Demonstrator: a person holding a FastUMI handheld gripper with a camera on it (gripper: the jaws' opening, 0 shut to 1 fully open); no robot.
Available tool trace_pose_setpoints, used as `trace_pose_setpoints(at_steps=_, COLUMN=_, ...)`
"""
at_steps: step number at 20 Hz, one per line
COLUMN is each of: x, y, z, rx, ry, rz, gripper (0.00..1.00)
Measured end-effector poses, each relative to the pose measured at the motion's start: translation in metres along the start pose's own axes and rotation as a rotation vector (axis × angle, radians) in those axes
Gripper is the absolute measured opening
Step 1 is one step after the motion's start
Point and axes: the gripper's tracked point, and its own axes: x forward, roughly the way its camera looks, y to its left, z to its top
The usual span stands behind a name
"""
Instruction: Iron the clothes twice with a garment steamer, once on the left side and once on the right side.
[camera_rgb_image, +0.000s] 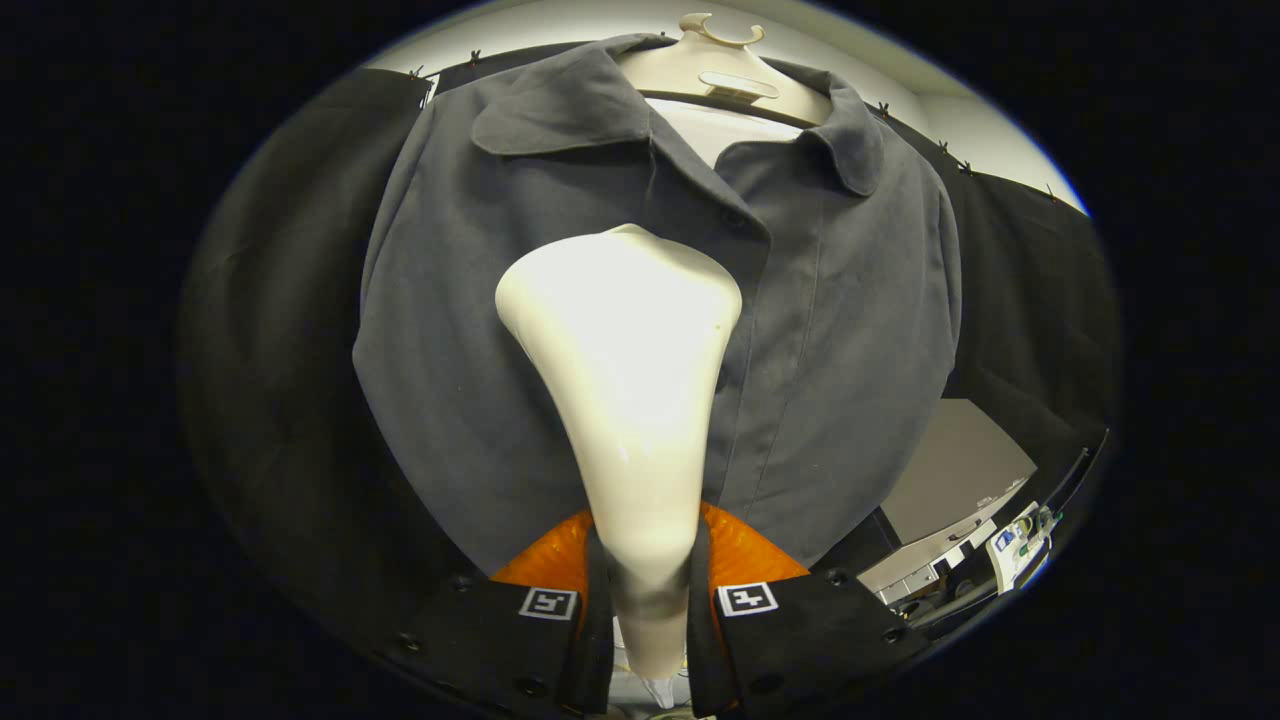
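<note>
1. I have the gripper (648, 600) closed around the handle of the garment steamer (625, 400); both fingers press on the narrow handle from either side, which keeps the head from twisting while I work.
2. The steamer rises straight ahead from between the fingers, its wide head up near the chest of the shirt (660, 300). I cannot tell whether the head face actually touches the cloth or sits just off it.
3. The grey collared shirt hangs on a pale hanger (722, 70) in front of the booth's black wall, so the fabric falls flat and can be swept top to bottom.
4. The head sits close beside the button placket (770, 330), roughly at the middle of the garment, so I judge a pass down one front panel is the step in hand.
5. A worktop with some equipment (1015, 545) lies low beyond the shirt's hem, well apart from my stroke.
</note>
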Motion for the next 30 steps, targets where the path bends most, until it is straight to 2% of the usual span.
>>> trace_pose_setpoints(at_steps=12, x=0.026, y=0.022, z=-0.082, rx=-0.02, ry=0.136, rz=0.002, gripper=0.37)
trace_pose_setpoints(at_steps=30, x=0.068, y=0.029, z=-0.216, rx=-0.075, ry=0.349, rz=0.029, gripper=0.38)
